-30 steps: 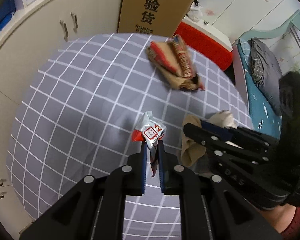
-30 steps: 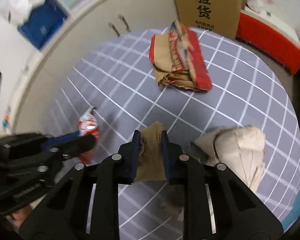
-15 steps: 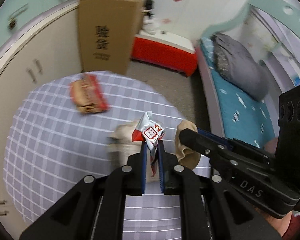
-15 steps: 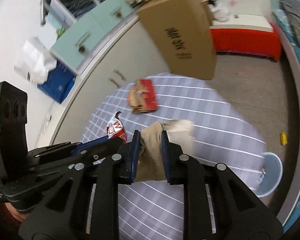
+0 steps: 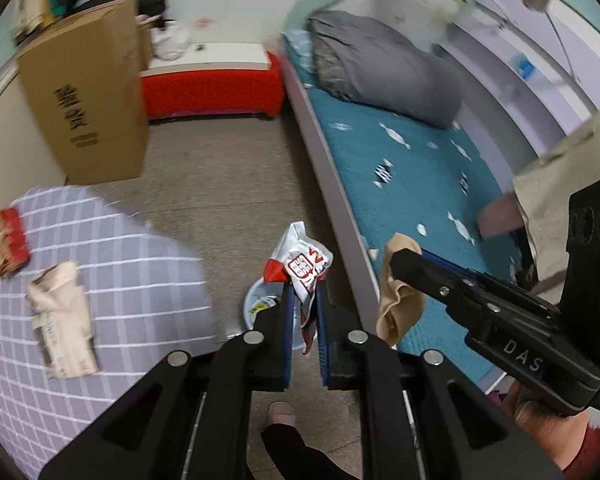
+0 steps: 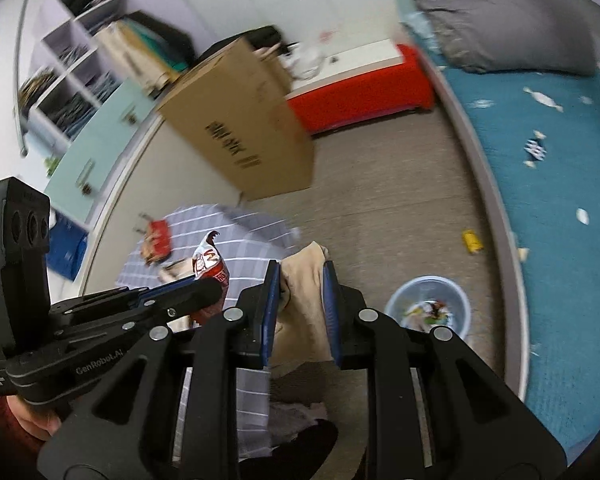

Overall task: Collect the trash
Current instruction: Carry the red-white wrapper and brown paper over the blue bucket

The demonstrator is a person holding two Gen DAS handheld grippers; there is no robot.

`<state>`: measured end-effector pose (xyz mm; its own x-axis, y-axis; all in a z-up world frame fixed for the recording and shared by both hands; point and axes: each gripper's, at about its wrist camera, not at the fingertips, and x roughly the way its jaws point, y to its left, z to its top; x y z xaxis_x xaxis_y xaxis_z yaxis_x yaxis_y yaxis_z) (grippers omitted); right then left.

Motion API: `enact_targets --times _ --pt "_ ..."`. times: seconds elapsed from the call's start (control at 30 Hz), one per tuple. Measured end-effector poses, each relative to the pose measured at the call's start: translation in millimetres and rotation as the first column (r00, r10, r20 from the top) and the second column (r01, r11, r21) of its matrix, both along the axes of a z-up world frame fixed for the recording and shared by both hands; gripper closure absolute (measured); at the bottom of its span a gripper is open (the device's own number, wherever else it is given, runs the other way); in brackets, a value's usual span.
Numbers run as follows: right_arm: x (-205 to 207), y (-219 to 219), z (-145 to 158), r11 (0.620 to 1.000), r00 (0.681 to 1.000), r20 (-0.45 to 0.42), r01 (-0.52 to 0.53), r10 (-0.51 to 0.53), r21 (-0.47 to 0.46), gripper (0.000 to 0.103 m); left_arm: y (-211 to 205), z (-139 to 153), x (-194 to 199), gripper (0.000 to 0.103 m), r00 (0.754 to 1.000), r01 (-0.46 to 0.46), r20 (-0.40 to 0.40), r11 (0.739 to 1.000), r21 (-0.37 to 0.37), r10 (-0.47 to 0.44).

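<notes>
The left gripper (image 5: 302, 307) pinches a red-and-silver snack wrapper (image 5: 302, 265) between nearly closed fingers, held in the air above the floor, right over a pale blue waste bin (image 6: 429, 311). Beside it, the right gripper (image 6: 299, 285) clamps a crumpled tan paper wad (image 6: 305, 280) — its blue pads (image 6: 271, 304) a little wider apart, pressed against the paper. On the checked grey tablecloth (image 5: 140, 280) lie a crumpled newspaper piece (image 5: 62, 312) and a red-and-tan packet (image 5: 8, 240).
</notes>
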<state>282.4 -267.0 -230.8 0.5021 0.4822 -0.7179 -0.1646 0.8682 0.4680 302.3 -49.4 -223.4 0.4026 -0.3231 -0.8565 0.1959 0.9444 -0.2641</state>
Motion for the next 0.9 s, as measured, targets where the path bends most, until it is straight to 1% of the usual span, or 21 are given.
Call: enact_targets --times 0.1,0.3,0.47,0.67,0.73,0.8,0.87,0.9 --pt "-2.3 -33.4 -0.8 0.999 0.999 0.002 0.044 -0.044 -0.004 0.082 -35.8 0.1 6.7 0.093 0.999 0.042 0.002 0.999 -0.003 -0.042" --pt "0.4 -70.5 1.6 0.995 0.995 0.011 0.098 -0.098 -0.006 0.082 -77.4 1.1 22.1 0.093 0.995 0.095 0.007 0.995 0.008 -0.095" --pt "4.5 -88.2 2.5 0.991 0.991 0.020 0.135 -0.134 -0.004 0.082 -98.1 2.8 33.1 0.093 0.992 0.124 0.012 0.992 0.026 -0.124" --pt "5.6 -105.2 5.0 0.984 0.984 0.038 0.175 -0.175 0.003 0.082 -110.4 2.9 45.1 0.090 0.991 0.135 0.009 0.990 0.027 -0.135" --pt "4.5 -107.9 4.1 0.982 0.982 0.037 0.187 -0.187 0.002 0.082 -110.4 0.6 48.5 0.080 0.992 0.125 0.002 0.992 0.023 -0.125" --pt "3.8 -110.8 2.3 0.981 0.980 0.032 0.195 -0.195 0.006 0.082 -112.3 -1.6 52.1 0.051 0.994 0.112 -0.003 0.993 0.023 -0.112" --pt "4.2 -112.6 0.8 0.980 0.980 0.030 0.198 -0.198 0.007 0.082 -112.1 -2.9 53.7 0.046 0.995 0.098 0.002 0.995 0.030 -0.098" --pt "4.1 -112.9 -0.2 0.980 0.980 0.027 0.198 -0.199 0.008 0.082 -111.4 -3.5 54.3 0.045 0.995 0.096 -0.001 0.995 0.032 -0.096"
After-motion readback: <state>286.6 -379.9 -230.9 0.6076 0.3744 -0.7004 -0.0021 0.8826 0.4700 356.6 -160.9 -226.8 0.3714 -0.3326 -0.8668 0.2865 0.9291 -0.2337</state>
